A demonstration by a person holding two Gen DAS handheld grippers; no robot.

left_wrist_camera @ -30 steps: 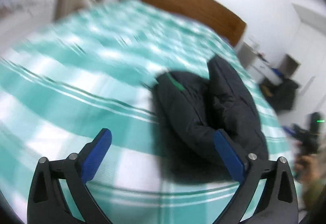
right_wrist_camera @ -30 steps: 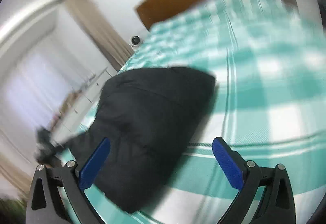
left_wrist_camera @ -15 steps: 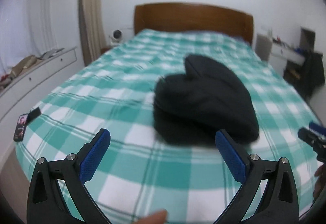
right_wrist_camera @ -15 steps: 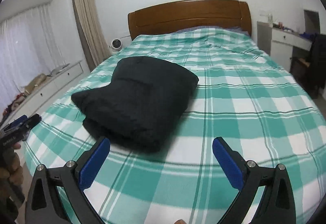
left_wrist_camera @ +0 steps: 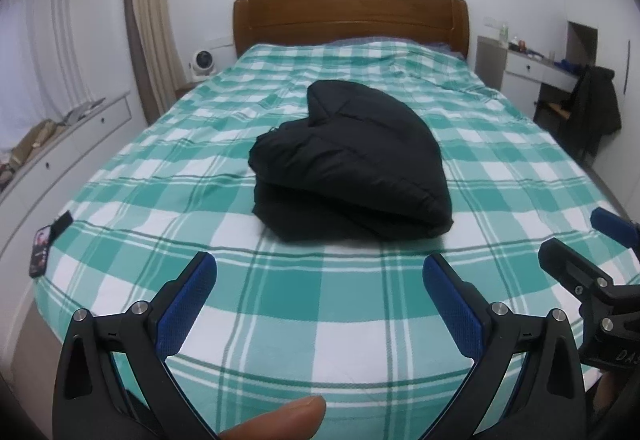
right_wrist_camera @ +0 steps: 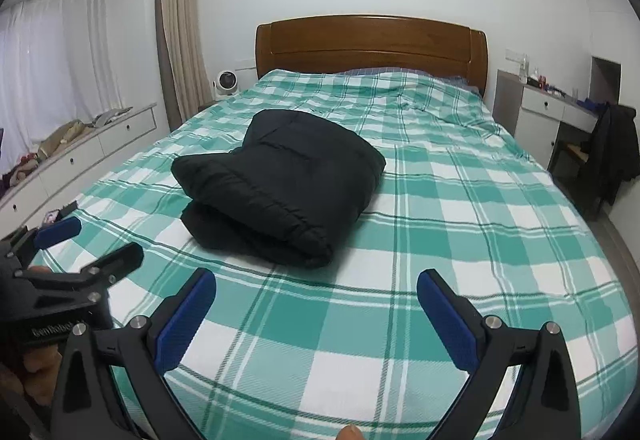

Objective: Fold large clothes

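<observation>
A black padded jacket (left_wrist_camera: pixel 352 164) lies folded into a thick bundle in the middle of the green-and-white checked bed (left_wrist_camera: pixel 320 320); it also shows in the right wrist view (right_wrist_camera: pixel 280 184). My left gripper (left_wrist_camera: pixel 320 272) is open and empty, held back over the foot of the bed, well short of the jacket. My right gripper (right_wrist_camera: pixel 316 288) is open and empty too, also back from the jacket. Each gripper shows at the edge of the other's view: the right one (left_wrist_camera: pixel 592 240) and the left one (right_wrist_camera: pixel 84 244).
A wooden headboard (left_wrist_camera: pixel 348 16) stands at the far end. A phone (left_wrist_camera: pixel 40 250) lies on the bed's left edge. White drawers (right_wrist_camera: pixel 80 148) run along the left wall. A desk and a chair with a dark coat (right_wrist_camera: pixel 612 156) stand on the right.
Both grippers have pulled back from the jacket toward the foot of the bed and levelled out. The jacket stays folded on the bed. Both grippers stayed open.
</observation>
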